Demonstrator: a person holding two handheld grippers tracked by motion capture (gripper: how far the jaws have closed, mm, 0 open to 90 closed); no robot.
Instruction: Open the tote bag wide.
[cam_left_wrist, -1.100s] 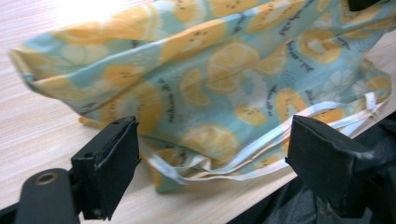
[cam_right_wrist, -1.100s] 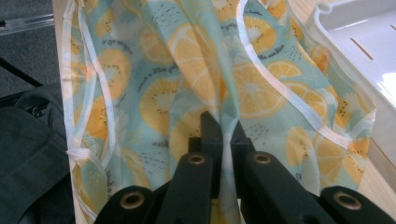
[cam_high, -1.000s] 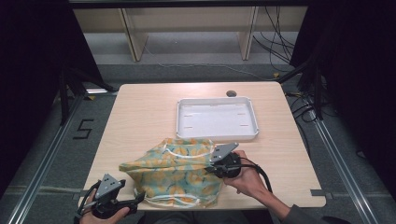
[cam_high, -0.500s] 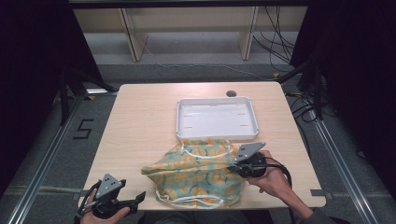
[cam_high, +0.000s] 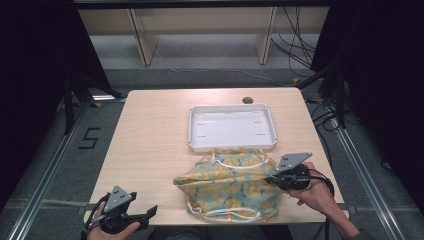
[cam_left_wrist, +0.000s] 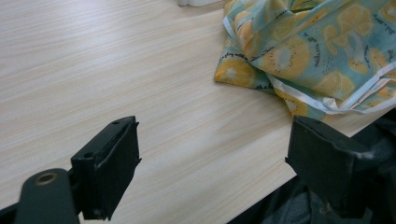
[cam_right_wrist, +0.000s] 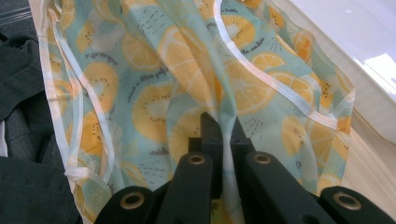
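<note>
A light blue cloth printed with orange citrus slices and edged in white (cam_high: 227, 180) lies crumpled near the table's front edge, just below the white tray. My right gripper (cam_high: 271, 178) is shut on its right side; in the right gripper view a fold of the cloth (cam_right_wrist: 140, 93) is pinched between the two black jaws (cam_right_wrist: 223, 135). My left gripper (cam_high: 150, 212) stands open at the front left corner, apart from the cloth. In the left gripper view its jaws (cam_left_wrist: 210, 163) are wide apart over bare wood, and the cloth (cam_left_wrist: 308, 51) lies ahead to the right.
A shallow white tray (cam_high: 192, 132) sits at the middle back of the wooden table (cam_high: 150, 140); the cloth's far edge touches its front rim. A small dark hole (cam_high: 247, 100) marks the table's back edge. Metal frame rails and cables surround the table.
My right gripper has dragged the cloth to the right along the table's front, away from the left gripper. The left gripper has stayed put.
</note>
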